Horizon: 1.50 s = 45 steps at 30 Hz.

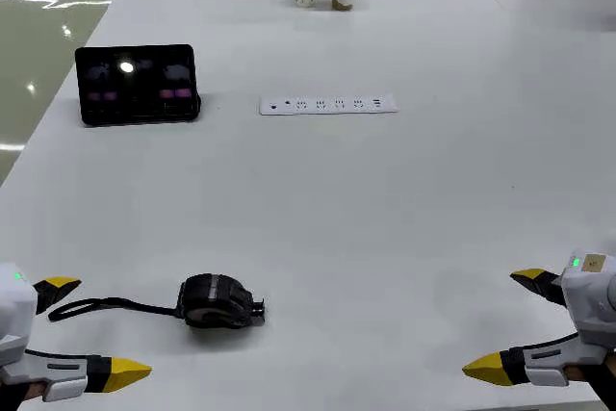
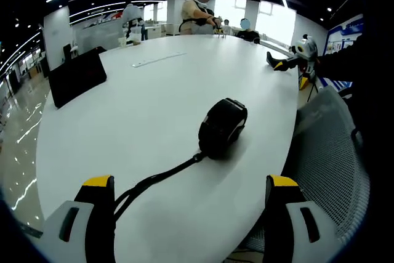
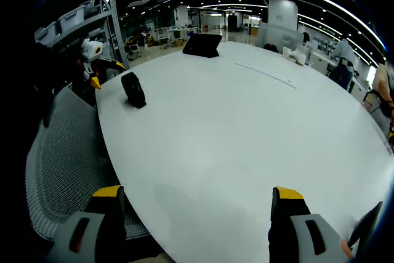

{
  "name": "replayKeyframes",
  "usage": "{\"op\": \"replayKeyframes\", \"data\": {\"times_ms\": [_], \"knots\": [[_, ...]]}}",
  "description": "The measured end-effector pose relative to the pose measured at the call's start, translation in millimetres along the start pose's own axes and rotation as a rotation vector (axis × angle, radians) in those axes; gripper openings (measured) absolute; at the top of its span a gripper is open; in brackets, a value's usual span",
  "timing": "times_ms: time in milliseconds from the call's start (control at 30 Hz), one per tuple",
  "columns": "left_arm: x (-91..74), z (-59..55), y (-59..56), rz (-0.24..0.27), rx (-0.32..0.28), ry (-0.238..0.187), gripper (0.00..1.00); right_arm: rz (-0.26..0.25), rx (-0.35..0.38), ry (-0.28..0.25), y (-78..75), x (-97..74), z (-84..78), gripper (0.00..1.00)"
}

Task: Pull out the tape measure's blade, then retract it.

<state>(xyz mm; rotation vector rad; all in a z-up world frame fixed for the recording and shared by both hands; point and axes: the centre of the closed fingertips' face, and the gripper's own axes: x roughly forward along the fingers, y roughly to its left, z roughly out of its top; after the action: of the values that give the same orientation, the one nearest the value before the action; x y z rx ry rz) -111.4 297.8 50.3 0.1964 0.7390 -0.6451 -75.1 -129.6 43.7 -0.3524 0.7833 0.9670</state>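
Left gripper (image 2: 189, 183) agape — tape measure (image 2: 223, 126) ahead.

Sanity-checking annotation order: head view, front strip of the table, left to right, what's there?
left gripper → tape measure → right gripper

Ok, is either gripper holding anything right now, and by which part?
Nothing is held. The left gripper and right gripper are both open; the tape measure lies free on the table, its strap trailing toward the left gripper.
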Motion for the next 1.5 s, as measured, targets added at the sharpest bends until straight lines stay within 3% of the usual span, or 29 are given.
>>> {"op": "replayKeyframes", "data": {"times_ms": [267,567,1200,1500], "knots": [[2.6,-5.4,-7.2,-0.025,0.022,0.031,0.99,0.004,-0.007,-0.005,-3.1,7.1,1.3,0.99],[7.0,-7.4,-11.7,-0.055,0.057,0.066,0.99,0.034,-0.072,-0.015,4.0,18.5,7.6,0.99],[18.2,5.9,-9.5,-0.084,0.171,0.09,0.99,0.05,-0.117,-0.047,6.5,30.5,23.7,0.99],[25.6,20.4,-7.9,-0.111,0.231,0.089,0.99,0.074,-0.153,-0.057,13.0,39.5,37.8,0.99]]}}
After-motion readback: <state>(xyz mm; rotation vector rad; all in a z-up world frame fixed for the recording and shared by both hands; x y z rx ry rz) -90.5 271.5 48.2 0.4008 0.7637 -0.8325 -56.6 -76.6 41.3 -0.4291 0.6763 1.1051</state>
